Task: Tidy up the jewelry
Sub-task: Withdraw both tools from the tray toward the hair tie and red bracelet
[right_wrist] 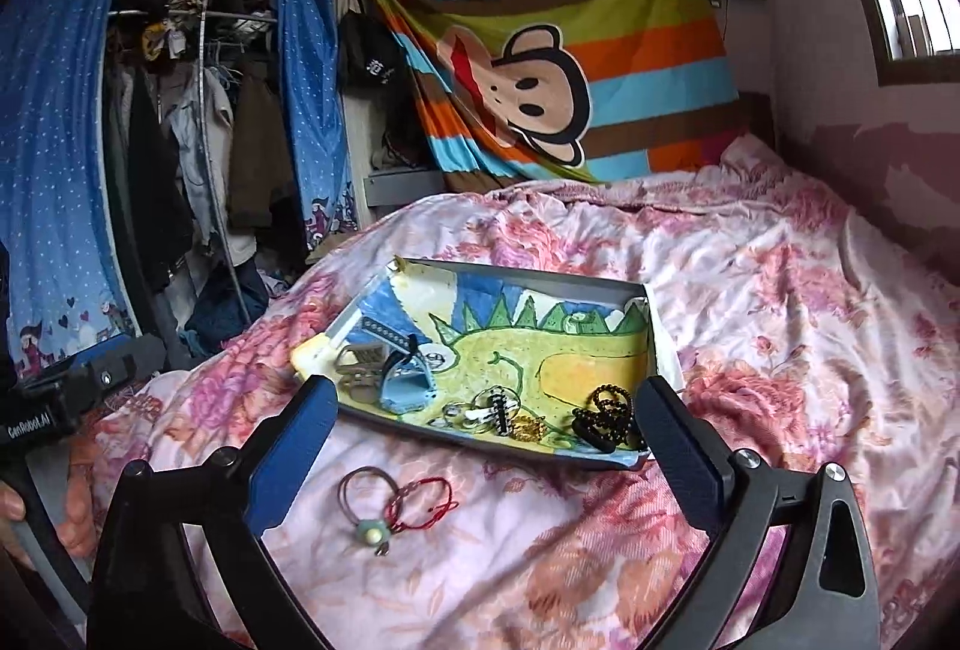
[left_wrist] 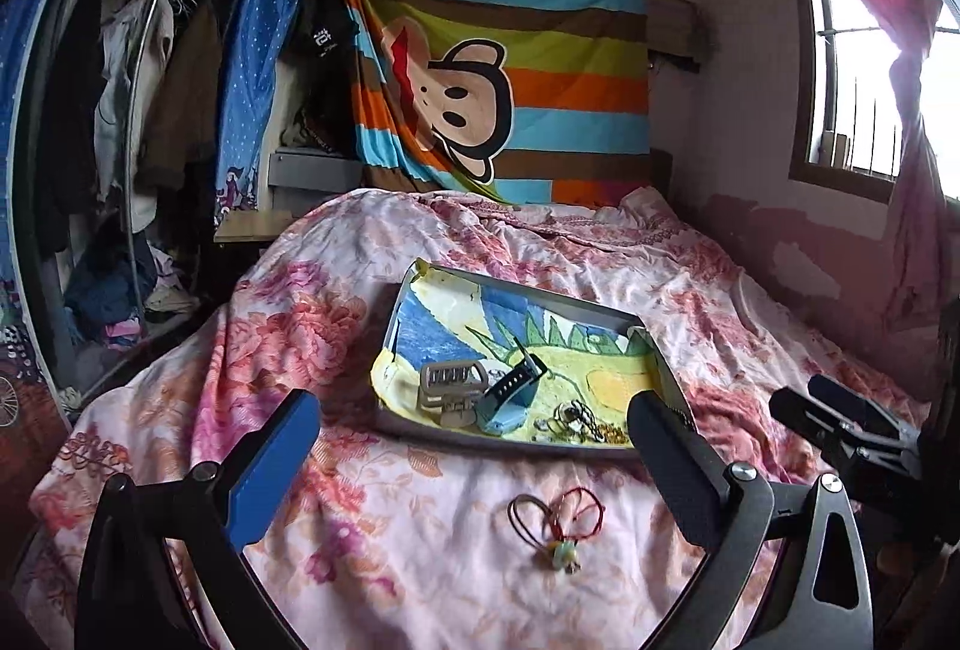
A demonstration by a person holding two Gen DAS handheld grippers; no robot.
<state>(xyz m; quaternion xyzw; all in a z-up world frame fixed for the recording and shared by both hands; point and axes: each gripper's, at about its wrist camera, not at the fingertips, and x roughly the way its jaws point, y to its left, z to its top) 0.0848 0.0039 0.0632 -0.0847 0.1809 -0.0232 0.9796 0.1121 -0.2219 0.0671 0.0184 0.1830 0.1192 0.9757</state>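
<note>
A shallow tray (left_wrist: 414,284) (right_wrist: 660,344) lined with a dinosaur drawing lies on the bed. It holds a grey hair clip (left_wrist: 447,377) (right_wrist: 360,359), a blue watch (left_wrist: 507,401) (right_wrist: 405,386), rings, a gold piece (right_wrist: 528,428) and a black bead chain (left_wrist: 594,425) (right_wrist: 603,410). A red cord bracelet with a pale green bead (left_wrist: 555,524) (right_wrist: 390,506) lies on the quilt in front of the tray. My left gripper (left_wrist: 474,470) is open, just above that bracelet. My right gripper (right_wrist: 486,461) is open, the bracelet between its fingers, nearer the left one.
The bed has a pink floral quilt (left_wrist: 420,560) (right_wrist: 780,320). A striped monkey blanket (left_wrist: 510,92) hangs at the headboard. A clothes rack (left_wrist: 138,110) with blue curtains stands at the left. A window (left_wrist: 870,68) is at the right. The right gripper shows in the left view (left_wrist: 852,428).
</note>
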